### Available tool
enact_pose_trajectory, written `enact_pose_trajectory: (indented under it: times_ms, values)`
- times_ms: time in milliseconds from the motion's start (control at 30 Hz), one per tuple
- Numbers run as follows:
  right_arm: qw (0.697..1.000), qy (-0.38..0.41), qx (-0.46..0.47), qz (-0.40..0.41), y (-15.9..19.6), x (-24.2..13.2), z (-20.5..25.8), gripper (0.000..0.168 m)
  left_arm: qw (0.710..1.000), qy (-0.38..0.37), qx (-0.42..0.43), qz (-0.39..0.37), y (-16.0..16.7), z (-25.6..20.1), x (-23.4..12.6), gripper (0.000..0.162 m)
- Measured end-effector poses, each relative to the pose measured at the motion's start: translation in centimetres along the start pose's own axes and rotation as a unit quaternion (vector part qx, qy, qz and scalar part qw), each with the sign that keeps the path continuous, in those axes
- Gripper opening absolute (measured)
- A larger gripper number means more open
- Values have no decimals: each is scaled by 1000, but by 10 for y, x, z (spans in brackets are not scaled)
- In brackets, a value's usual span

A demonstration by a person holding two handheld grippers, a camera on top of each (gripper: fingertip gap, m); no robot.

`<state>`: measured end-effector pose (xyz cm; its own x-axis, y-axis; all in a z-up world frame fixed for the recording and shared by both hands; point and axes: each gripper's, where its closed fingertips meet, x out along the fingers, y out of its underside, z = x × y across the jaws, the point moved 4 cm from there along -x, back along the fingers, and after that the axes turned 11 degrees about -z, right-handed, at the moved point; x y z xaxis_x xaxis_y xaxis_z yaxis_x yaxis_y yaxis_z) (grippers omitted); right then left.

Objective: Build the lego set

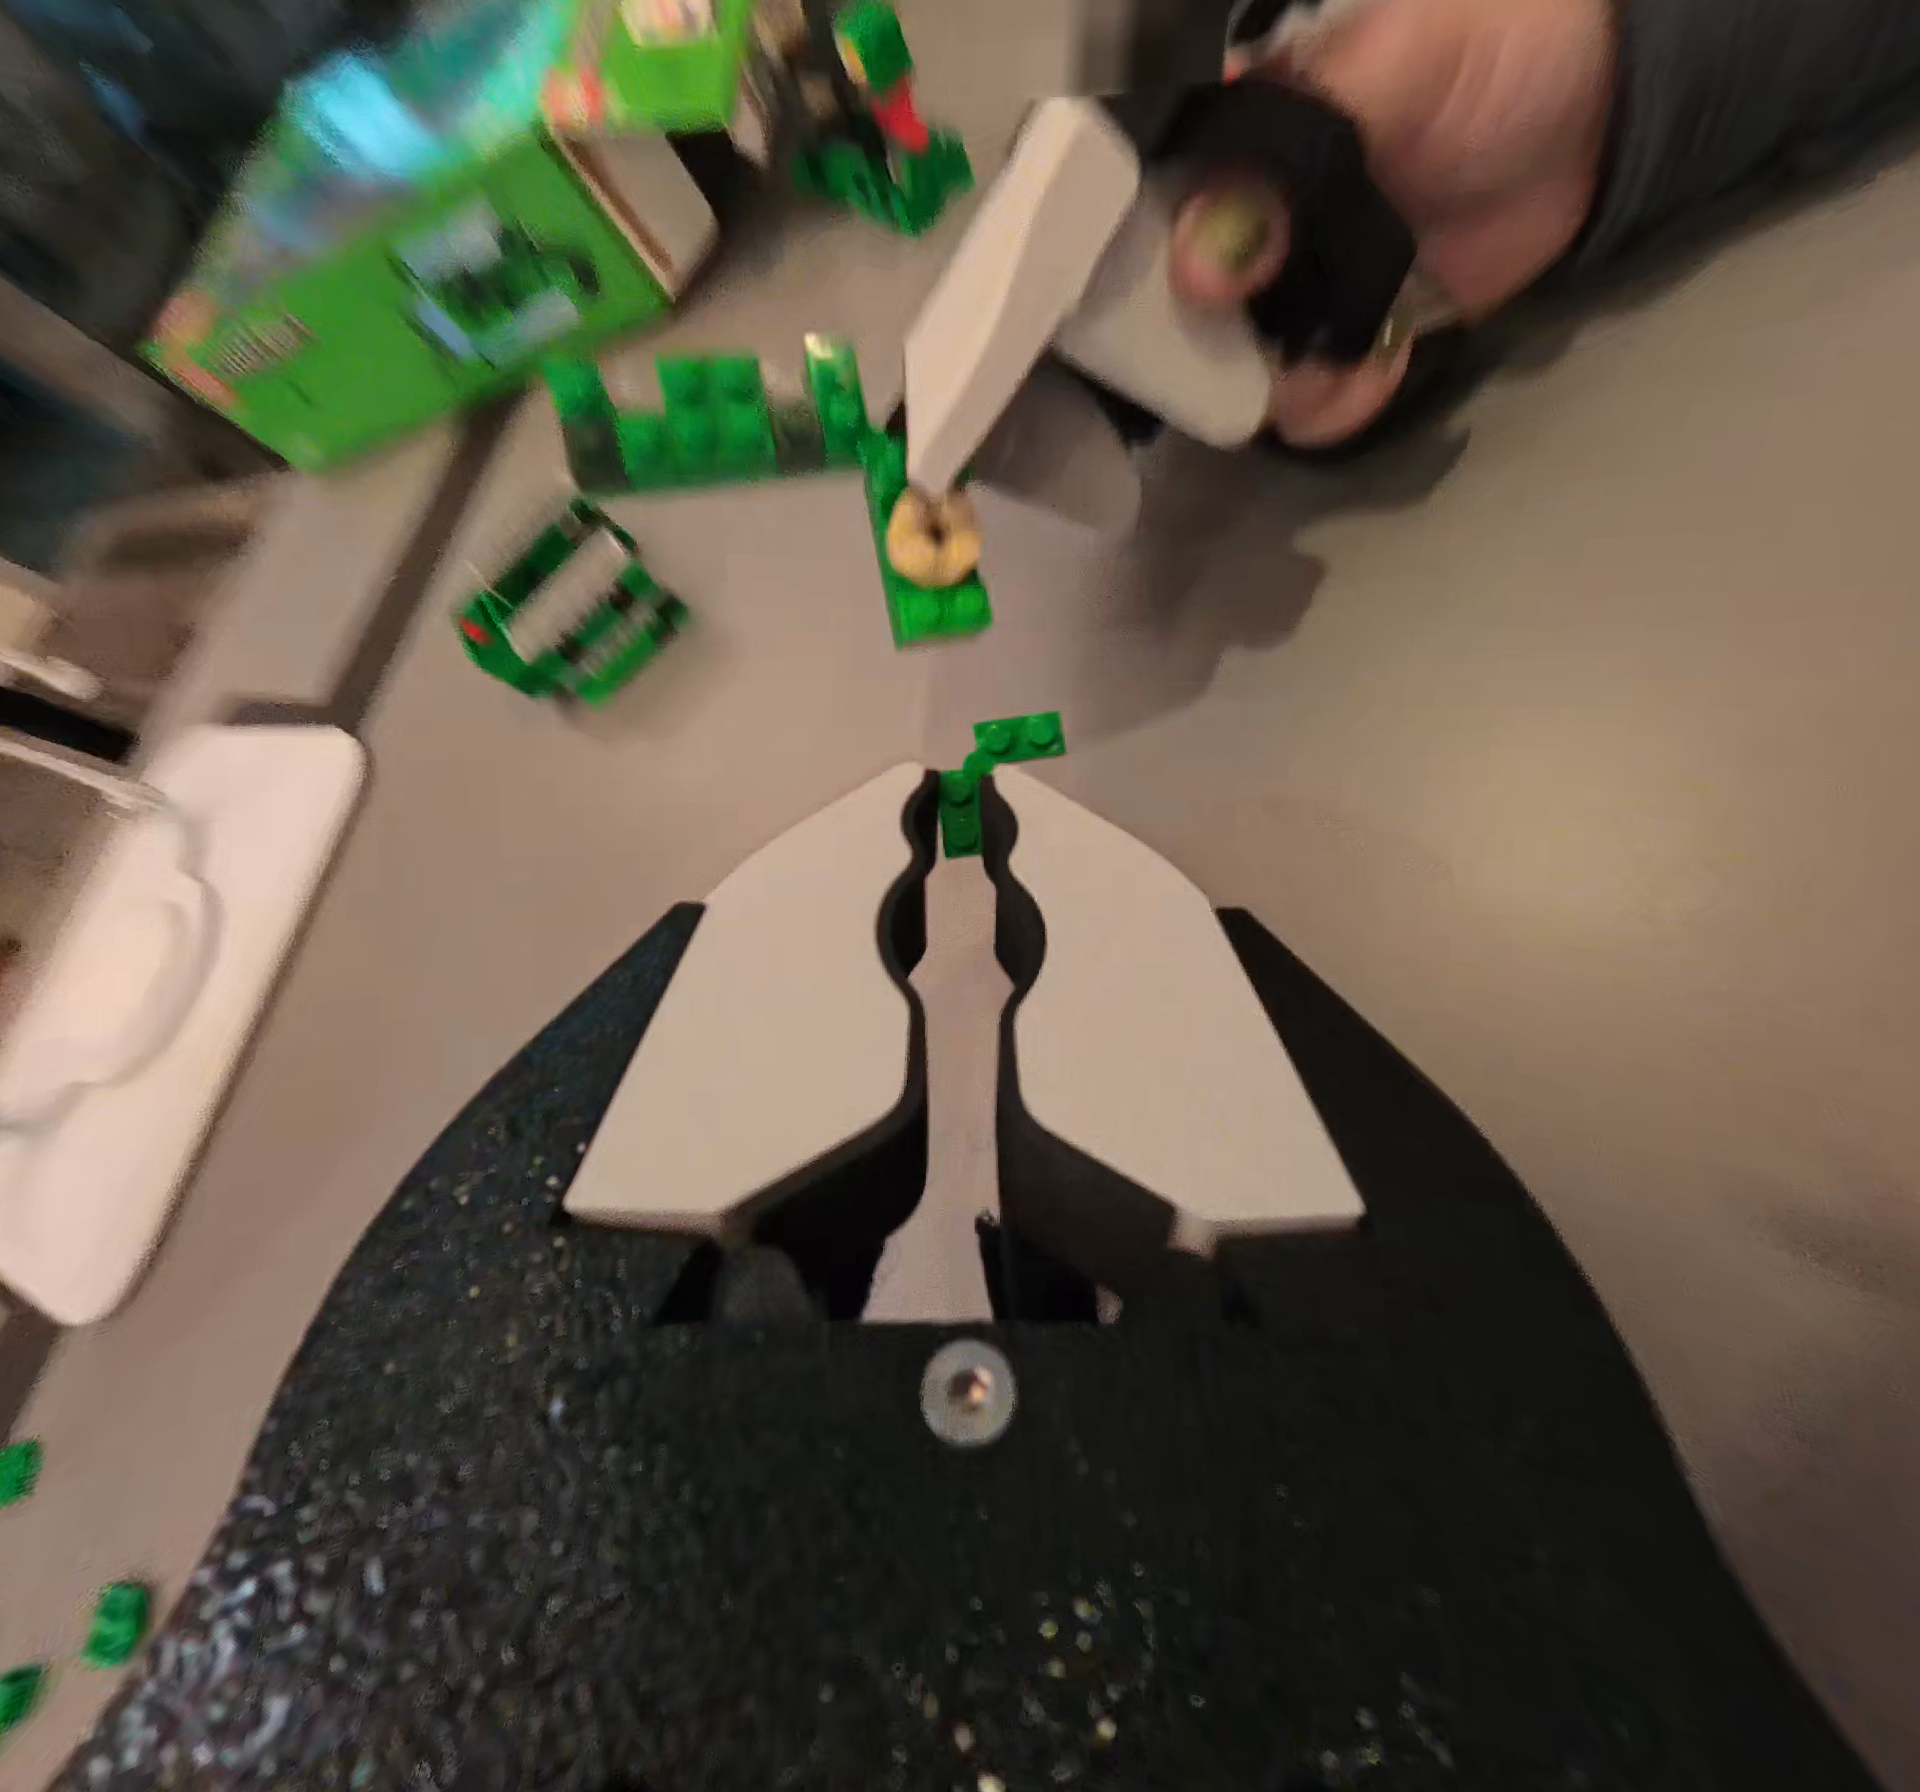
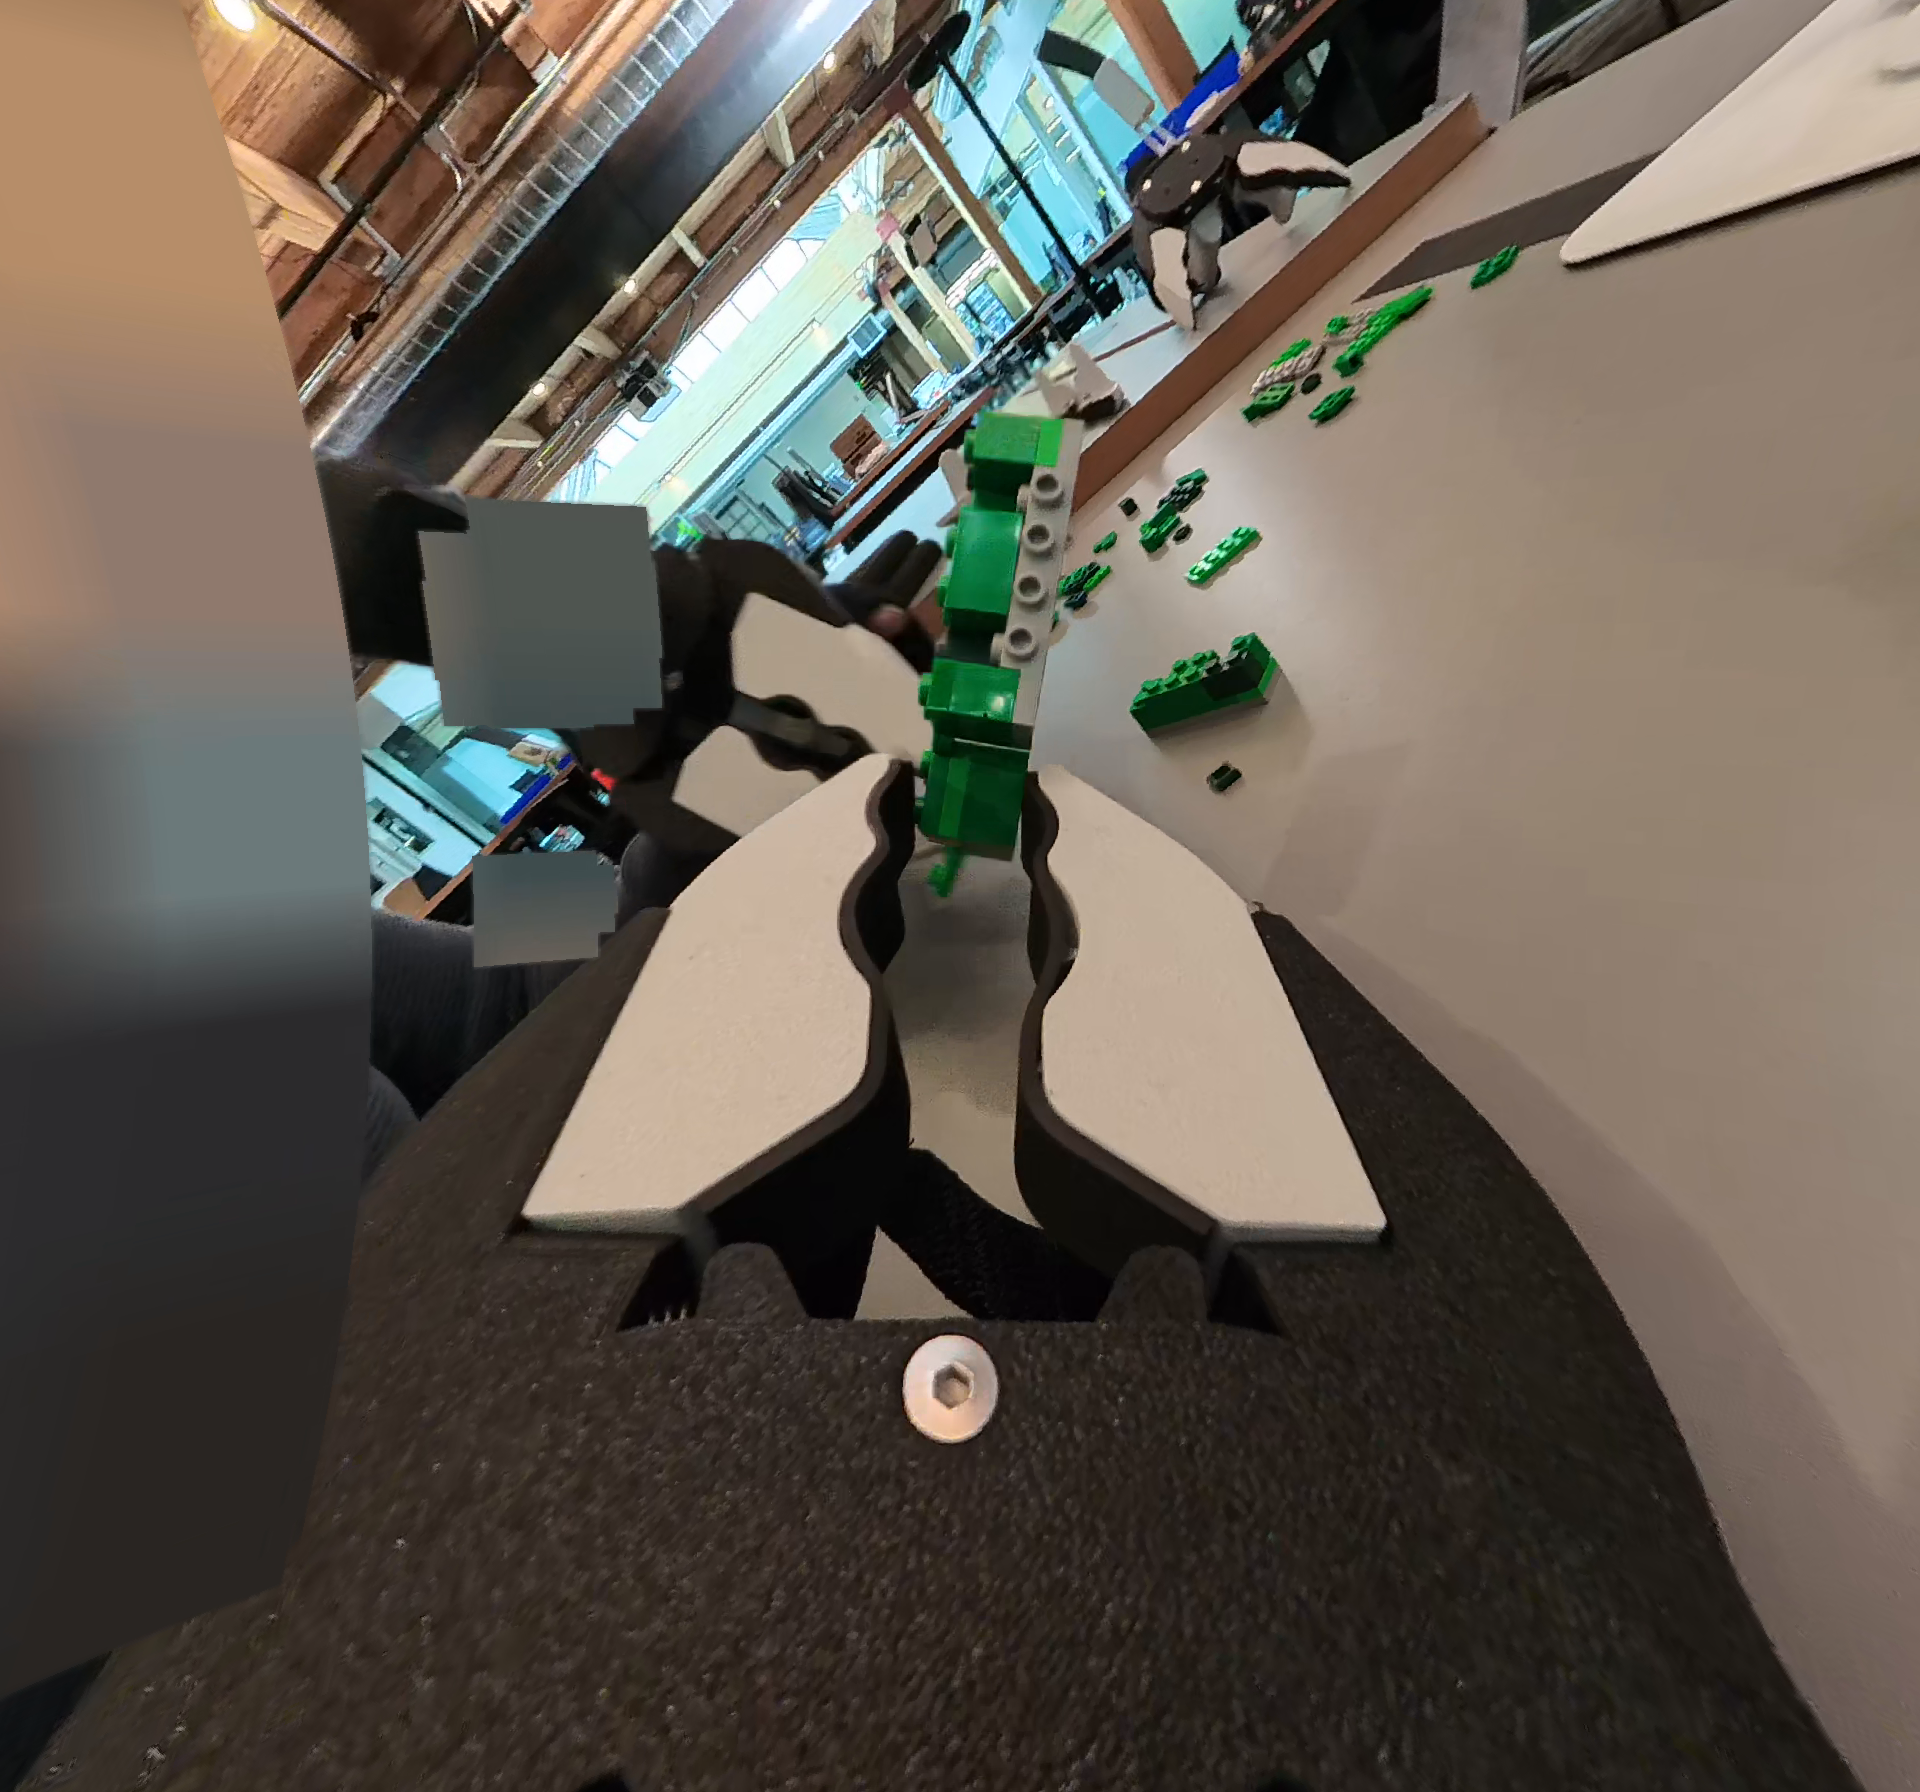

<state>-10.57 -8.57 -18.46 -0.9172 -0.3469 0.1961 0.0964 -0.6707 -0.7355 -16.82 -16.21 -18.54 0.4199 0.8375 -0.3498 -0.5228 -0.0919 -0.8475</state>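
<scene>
A: Left wrist view. The left gripper is clenched on a small green plate piece, its far end sticking out past the tips. Probably so the studs stay free for pressing on.

B: And beyond it?

A: The right gripper holds a long green assembly up off the grey table (much motion blur). A green box and other green builds lie to the left; open table to the right.

B: Right wrist view?

A: The right gripper is grasping the assembly by its lower end, so the grey studded strip faces out. The left gripper approaches from the left. Loose bricks sit well clear.
</scene>
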Motion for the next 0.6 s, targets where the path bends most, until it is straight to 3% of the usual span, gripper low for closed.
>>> enact_pose_trajectory:
  times_ms: [267,467,600]
  values:
    - [1000,7,-14,8,3,2,1,19,990,-72,108,-46,-16,-6,5,7]
    - [997,51,23,57,10,0,-7,19,992,-66,102,-22,-7,-4,6,7]
    - [995,55,-20,77,10,-1,-3,19,994,-63,86,-25,-4,-1,3,7]
